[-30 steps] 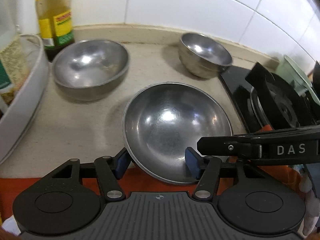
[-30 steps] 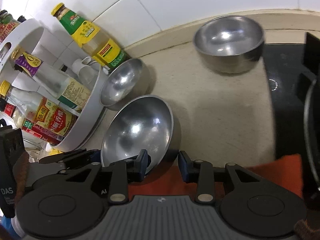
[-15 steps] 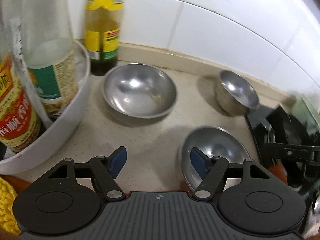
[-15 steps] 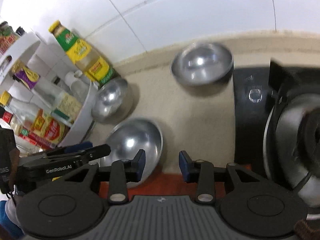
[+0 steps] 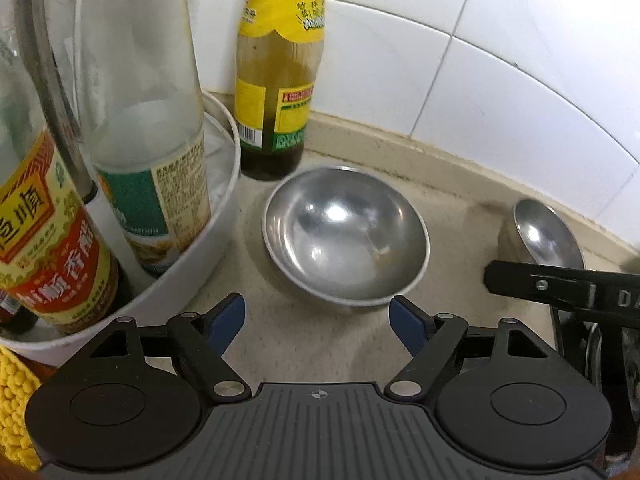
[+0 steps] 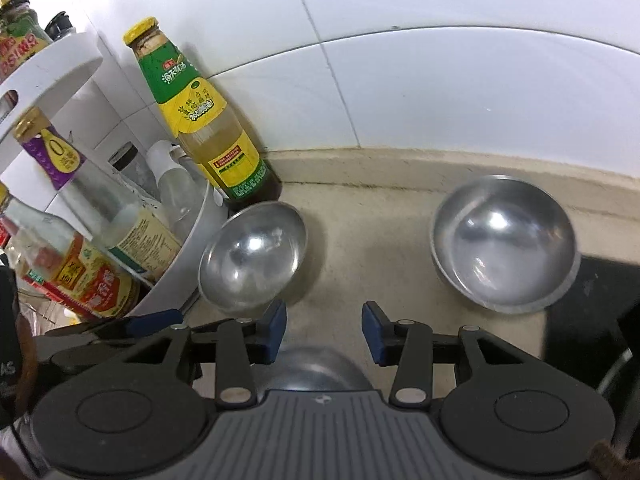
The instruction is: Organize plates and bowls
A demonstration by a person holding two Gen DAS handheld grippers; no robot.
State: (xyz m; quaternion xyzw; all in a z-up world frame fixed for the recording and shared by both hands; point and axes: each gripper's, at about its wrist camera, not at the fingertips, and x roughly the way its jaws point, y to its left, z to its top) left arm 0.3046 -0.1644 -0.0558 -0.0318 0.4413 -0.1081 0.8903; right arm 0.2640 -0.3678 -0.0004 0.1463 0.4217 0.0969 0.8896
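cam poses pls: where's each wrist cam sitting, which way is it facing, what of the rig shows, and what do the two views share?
Left wrist: behind the open left claw, facing the steel bowl by the bottle rack; right claw's arm crosses at right.
Right wrist: behind the open right claw, facing the tiled wall; second bowl right, third bowl beneath; left claw's finger at lower left.
Shared: that bowl, the green-capped bottle.

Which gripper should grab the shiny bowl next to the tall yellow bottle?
Probably the left gripper: it is open and the bowl sits straight ahead between its fingers. The right gripper points beside that bowl.
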